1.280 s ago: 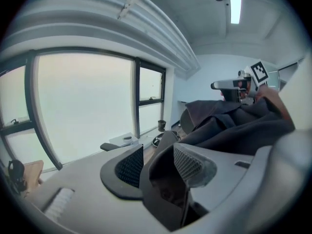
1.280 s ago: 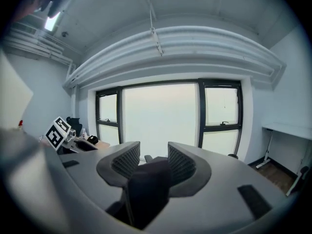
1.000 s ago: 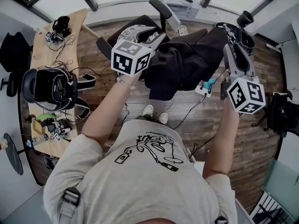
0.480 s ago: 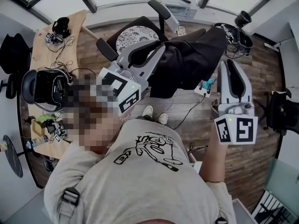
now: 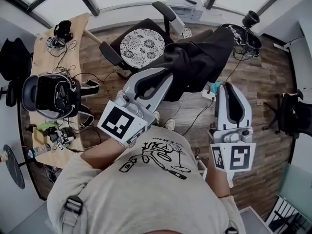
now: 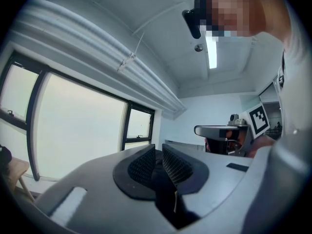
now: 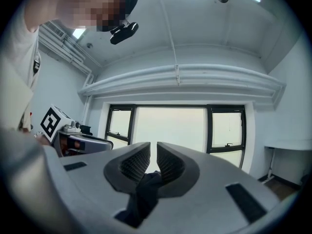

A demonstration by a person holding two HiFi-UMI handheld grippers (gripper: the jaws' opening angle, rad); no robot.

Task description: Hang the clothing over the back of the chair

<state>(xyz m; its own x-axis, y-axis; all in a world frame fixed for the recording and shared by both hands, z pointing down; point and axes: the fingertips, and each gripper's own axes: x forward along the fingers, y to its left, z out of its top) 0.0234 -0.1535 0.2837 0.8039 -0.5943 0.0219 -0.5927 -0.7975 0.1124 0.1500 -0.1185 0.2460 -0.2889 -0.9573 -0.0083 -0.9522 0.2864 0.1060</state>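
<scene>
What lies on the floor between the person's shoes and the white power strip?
Only thin cables across bare wood floor, between shoes and power strip; the head view shows it.

The clothing [image 5: 195, 62] is black cloth, matt and soft, lying in loose folds. The chair [image 5: 144, 45] has a seat of cloth with a white lace-like pattern, and its armrests [image 5: 109, 52] are black, slightly shiny plastic. The floor [image 5: 263, 87] is brown wood in planks, with visible grain and a low sheen. The desk [image 5: 44, 52] is pale, smooth wood. The left gripper [image 5: 163, 77] has a shell of smooth matt grey plastic, and its pads [image 6: 176, 167] are black and finely ribbed. The T-shirt [image 5: 146, 194] is light grey cloth with a black print.
</scene>
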